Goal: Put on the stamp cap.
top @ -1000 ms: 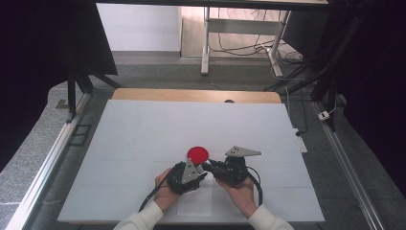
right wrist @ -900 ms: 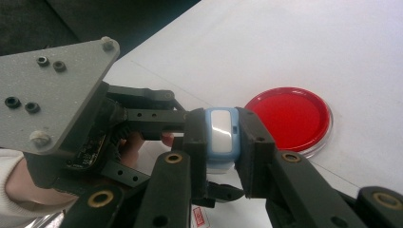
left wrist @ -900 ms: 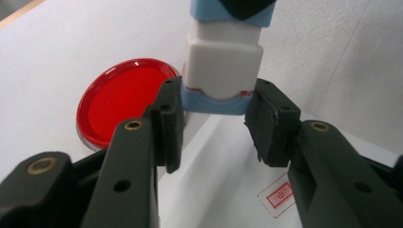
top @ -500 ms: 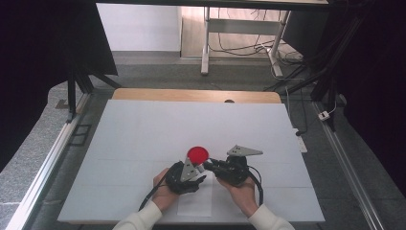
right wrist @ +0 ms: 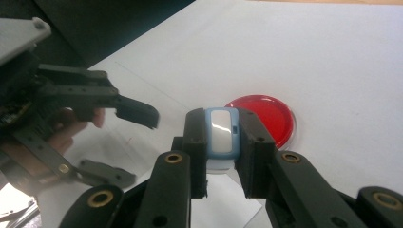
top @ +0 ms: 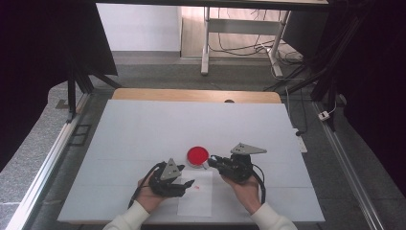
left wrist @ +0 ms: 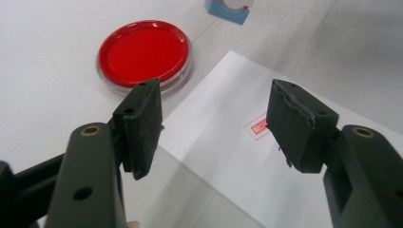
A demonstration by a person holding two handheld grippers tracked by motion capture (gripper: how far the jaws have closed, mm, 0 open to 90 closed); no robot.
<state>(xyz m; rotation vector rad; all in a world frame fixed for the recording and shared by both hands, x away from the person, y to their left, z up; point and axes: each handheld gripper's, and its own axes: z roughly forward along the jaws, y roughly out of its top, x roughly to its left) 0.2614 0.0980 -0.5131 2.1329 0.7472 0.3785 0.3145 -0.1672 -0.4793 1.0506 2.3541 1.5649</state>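
Observation:
A round red ink pad [top: 197, 155] lies on the white table, and a white sheet of paper [top: 196, 201] lies just in front of it. The sheet bears a small red stamp mark [left wrist: 259, 127]. My right gripper [right wrist: 221, 142] is shut on a small blue and white stamp [right wrist: 221, 133], which it holds level just beside the ink pad [right wrist: 268, 114]. My left gripper [left wrist: 214, 123] hovers over the paper's left edge. Its jaws have just been opening and stand apart with nothing between them.
The white table board [top: 143, 129] has free room to the left, right and far side. A wooden strip [top: 191, 95] runs along its far edge. Metal rails flank the table, and cables lie on the floor beyond.
My left gripper has opened its jaws and drawn back a little to the left, off the sheet. The right gripper with the stamp has stayed put by the ink pad.

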